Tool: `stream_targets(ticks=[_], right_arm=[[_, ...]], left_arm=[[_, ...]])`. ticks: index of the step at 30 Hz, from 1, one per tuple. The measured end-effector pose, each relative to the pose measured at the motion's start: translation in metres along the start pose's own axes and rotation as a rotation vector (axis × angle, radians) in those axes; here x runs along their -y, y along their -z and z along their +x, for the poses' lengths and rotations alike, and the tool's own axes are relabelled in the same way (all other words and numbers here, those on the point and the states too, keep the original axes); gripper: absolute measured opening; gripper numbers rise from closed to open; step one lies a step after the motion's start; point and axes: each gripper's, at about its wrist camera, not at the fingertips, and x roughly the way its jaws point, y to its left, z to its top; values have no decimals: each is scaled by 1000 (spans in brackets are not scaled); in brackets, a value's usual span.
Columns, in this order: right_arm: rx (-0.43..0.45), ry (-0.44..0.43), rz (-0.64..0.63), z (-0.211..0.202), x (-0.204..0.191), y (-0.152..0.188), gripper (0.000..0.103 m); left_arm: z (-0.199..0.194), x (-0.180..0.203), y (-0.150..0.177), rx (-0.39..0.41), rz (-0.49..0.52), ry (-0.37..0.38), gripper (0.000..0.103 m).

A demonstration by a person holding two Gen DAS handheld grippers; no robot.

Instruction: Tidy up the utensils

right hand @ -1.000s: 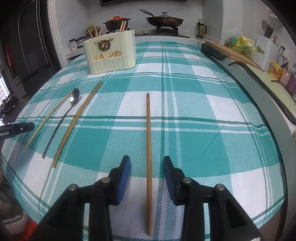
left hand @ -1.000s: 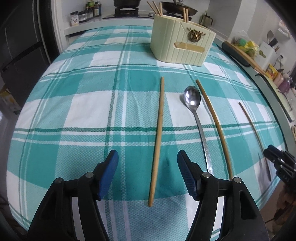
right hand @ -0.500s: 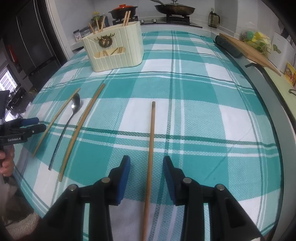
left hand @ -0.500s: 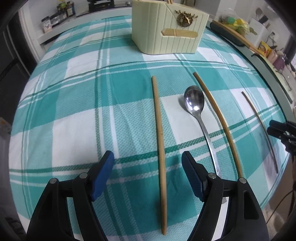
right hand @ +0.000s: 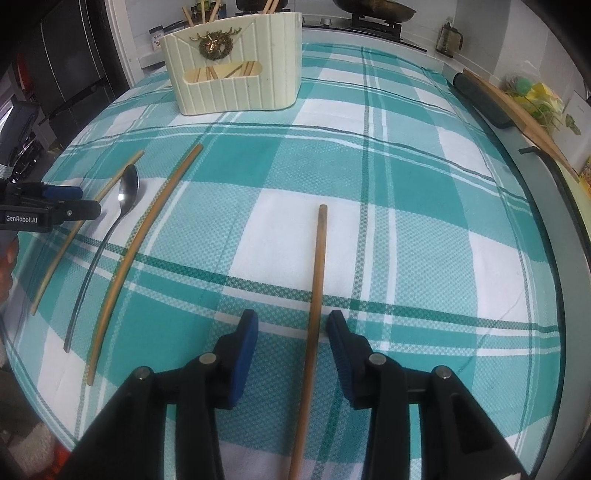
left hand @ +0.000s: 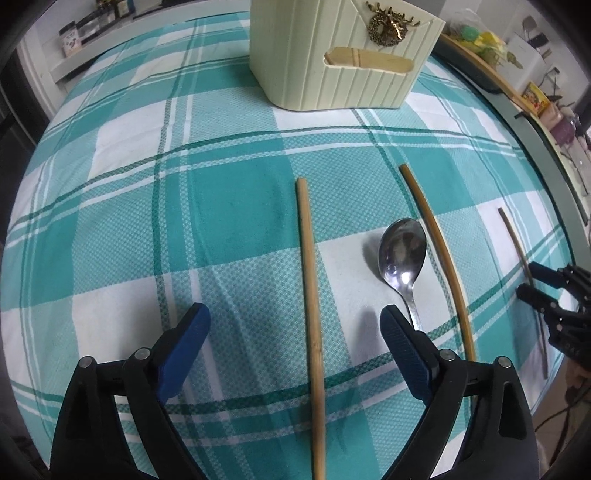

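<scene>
Between the wide, still opening jaws of my left gripper (left hand: 295,325) lies a bamboo chopstick (left hand: 310,295), touching neither pad. Flat on the cloth to its right are a steel spoon (left hand: 402,251), a second chopstick (left hand: 439,251) and a darker thin one (left hand: 517,251). My right gripper (right hand: 293,325) straddles that last chopstick (right hand: 317,280) with its jaws opening a little and a gap on both sides. The cream utensil holder (right hand: 236,70) at the back holds several chopsticks. Each gripper shows in the other's view: the left gripper (right hand: 55,206) and the right gripper (left hand: 543,284).
A teal plaid cloth (right hand: 406,184) covers the round table. A wooden board (right hand: 517,107) lies along the right counter, and a pan (right hand: 373,7) sits on the stove behind. Jars (left hand: 74,33) stand on a shelf, and dark cabinets (right hand: 66,62) rise at the left.
Both grippers have moved forward along their chopsticks toward the holder and tipped downward. The left jaws have spread much wider. Nothing on the cloth has moved.
</scene>
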Motion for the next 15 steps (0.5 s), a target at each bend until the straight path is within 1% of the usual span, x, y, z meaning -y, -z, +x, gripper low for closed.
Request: stream_targets(ticks=[7,11,15], right_arm=[[3,-37,28,1,6,-2,41],[-12,-86,64,2,14,-6,41],[-29,-89,68,8,16,-17,41]], left_arm=[[4,11,3,16,74,-72,96],[8,10,-4,15,75,-72,98],[13,8,-18,10,88,-77,99]])
